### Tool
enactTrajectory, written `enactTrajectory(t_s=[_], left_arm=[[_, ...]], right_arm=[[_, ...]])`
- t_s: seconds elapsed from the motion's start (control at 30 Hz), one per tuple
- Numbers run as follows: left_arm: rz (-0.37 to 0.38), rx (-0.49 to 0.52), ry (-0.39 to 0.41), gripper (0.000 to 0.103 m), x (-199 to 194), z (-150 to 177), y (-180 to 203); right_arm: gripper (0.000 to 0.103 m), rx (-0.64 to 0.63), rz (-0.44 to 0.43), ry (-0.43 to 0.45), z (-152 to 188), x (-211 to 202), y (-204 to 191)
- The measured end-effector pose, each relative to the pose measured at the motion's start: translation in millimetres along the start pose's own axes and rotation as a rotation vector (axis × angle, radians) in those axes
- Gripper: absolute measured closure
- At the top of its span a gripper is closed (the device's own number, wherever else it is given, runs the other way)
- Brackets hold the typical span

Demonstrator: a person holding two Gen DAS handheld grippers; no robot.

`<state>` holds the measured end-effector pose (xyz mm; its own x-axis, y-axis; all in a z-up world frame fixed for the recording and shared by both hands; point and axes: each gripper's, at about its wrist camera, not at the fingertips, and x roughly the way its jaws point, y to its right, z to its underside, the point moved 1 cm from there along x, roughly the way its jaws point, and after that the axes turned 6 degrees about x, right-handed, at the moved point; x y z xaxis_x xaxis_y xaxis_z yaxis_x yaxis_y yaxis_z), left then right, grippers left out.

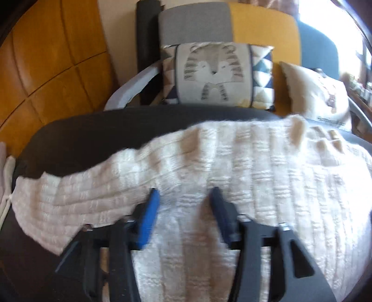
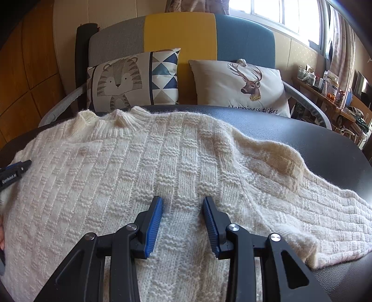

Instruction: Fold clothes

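Far left in the left wrist view, wood-panelled wall (image 1: 53, 58), then a black roll (image 1: 146, 53) standing upright beside the grey, yellow and blue sofa back (image 1: 195, 25), with a tiger-print cushion (image 1: 216, 74) propped against it. Below that, dark tabletop (image 1: 76, 141) bearing a cream knitted sweater (image 1: 255, 167), spread flat across nearly the whole width, one sleeve (image 1: 53, 204) trailing toward the left edge. Left gripper (image 1: 184, 195) low over the knit, blurred, jaws parted with only flat fabric beneath the gap, nothing pinched between the blue pads (image 1: 150, 209). In the right wrist view, tip of that same left gripper poking in at the left edge, resting on or just above the sweater's shoulder area; cannot tell which. Ribbed collar (image 2: 125, 116) at the far side of the table, near the tiger cushion. Centre foreground, right gripper (image 2: 182, 202) tilted down onto the sweater's chest, jaws partly apart, ribbed blue pads (image 2: 154, 225) on either side of a band of knit; released, with no fold lifted between them. Further right, a deer-print cushion (image 2: 244, 86), the second sleeve (image 2: 325, 209) stretched toward the table's right edge, and a cluttered shelf (image 2: 325, 93) under the window (image 2: 279, 14).
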<state>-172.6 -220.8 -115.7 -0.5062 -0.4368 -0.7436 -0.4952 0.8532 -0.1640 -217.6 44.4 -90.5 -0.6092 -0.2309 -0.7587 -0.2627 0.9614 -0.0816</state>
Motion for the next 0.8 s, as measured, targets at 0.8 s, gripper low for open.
enactTrajectory(t_s=[0.8], left_arm=[[-0.008, -0.030, 0.038, 0.037, 0.5, 9.9, -5.3]], right_arm=[[0.079, 0.262, -0.094, 0.028, -60.0, 6.1, 73.1]])
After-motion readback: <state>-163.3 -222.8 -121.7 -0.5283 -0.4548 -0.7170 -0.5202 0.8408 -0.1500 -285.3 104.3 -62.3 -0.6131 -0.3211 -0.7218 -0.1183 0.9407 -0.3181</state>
